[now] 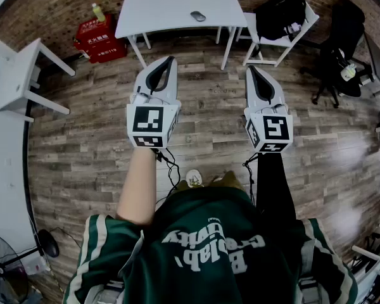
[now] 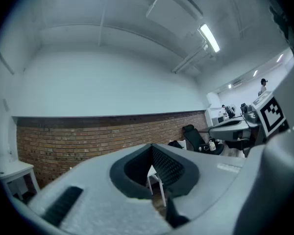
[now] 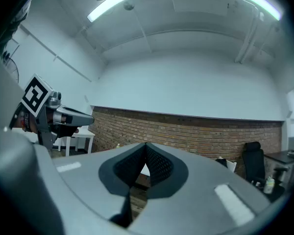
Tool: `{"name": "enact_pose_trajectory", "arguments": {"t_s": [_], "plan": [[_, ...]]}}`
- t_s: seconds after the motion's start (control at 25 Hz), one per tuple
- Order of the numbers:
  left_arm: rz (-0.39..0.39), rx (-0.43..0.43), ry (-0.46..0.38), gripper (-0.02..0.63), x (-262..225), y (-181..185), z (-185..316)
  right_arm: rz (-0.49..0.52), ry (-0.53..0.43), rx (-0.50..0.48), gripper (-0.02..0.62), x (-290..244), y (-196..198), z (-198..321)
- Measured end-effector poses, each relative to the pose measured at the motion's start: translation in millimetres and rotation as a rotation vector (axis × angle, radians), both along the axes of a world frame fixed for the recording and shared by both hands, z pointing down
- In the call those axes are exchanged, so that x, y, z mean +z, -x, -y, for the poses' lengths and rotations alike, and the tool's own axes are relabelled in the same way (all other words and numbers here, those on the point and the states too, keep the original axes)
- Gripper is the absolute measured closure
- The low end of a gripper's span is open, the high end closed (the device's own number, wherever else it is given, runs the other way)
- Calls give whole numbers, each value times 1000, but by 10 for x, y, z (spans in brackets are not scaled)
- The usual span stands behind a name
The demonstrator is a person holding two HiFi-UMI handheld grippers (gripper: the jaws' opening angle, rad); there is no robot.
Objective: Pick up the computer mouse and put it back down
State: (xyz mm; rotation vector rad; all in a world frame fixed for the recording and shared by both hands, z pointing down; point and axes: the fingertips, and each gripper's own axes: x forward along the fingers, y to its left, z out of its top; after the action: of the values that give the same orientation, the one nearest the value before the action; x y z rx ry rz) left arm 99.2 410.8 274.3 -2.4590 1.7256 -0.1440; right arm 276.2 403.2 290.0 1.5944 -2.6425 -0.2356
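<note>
Standing position: the person faces the white table (image 1: 153,10) from well back, with a stretch of bare wood floor (image 1: 209,122) between them and it.
Mouse location: the computer mouse (image 1: 198,16) lies on the tabletop toward its right half, untouched, with nothing near it on the surface.
Left gripper: the left gripper (image 1: 171,60) is held level and pointed at the table; its jaws are pressed together with nothing between them.
Right gripper: the right gripper (image 1: 250,69) is held level alongside the left one; its jaws are likewise closed tight and empty.
Step in hand: judged to be the approach. The pick has not begun, since neither gripper is anywhere near the mouse.
Next move calls for: walking up to the table's front edge, then spreading one pair of jaws and lowering them over the mouse so the pads meet its two long sides. The right gripper looks the more direct choice, as the mouse sits nearer that side.
Obstacles noted: a white chair carrying a black bag (image 1: 280,12) stands just right of the table, and red crates (image 1: 100,40) sit on the floor to its left. Neither lies in the straight path.
Handling judgement: the mouse is low and rounded, so a shallow or off-centre pinch may slip.
</note>
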Motion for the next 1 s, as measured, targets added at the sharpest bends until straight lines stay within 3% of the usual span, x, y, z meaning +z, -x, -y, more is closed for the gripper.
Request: {"name": "enact_pose_trajectory", "arguments": {"t_s": [0.4,0.52,0.72,1.0], "plan": [[13,-2,-3,603,-1,-4,-9,-11,-2,-27,579,56,56,4],[16,-2,-6,603,-20,16,0,4,1,-32,448,65,86,13],[29,2,-1,602,23,118,43,11,-16,-22,405,67,171,64],[27,-23,3,603,49,275,206,21,-27,-26,394,36,257,306]]}}
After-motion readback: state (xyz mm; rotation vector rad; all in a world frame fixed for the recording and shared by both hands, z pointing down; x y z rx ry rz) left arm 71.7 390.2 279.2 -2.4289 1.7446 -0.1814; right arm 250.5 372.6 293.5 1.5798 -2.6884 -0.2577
